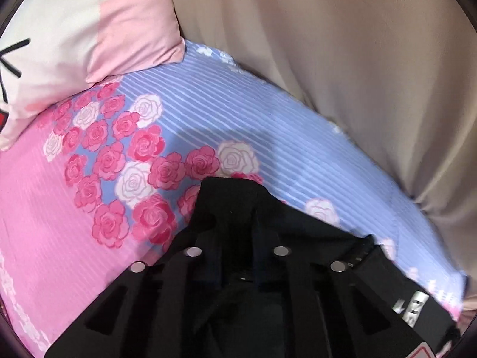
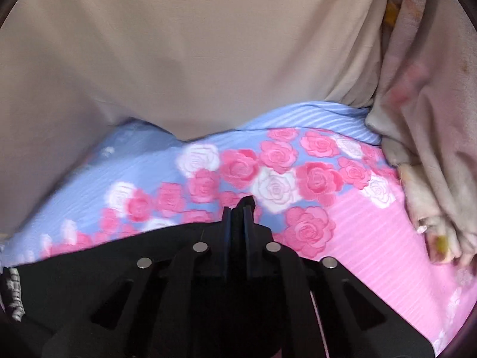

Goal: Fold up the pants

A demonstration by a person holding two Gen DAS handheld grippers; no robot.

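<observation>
black fabric pants (image 1: 298,226): lifted over bed, rose-print sheet (image 1: 89,197)
left tongs (image 1: 237,217): pinched closed on pants
right tongs (image 2: 237,217): pinched closed on pants (image 2: 119,250) edge
beige curtain (image 2: 179,59): along bed's far edge

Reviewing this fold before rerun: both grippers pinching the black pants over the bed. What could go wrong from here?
1. The right hand-held gripper pinches only a small tip of the black pants; it may slip out.
2. Fabric drapes over the left hand-held gripper, hiding its grip.
3. The pillow sits nearby; a swing could snag it.
</observation>
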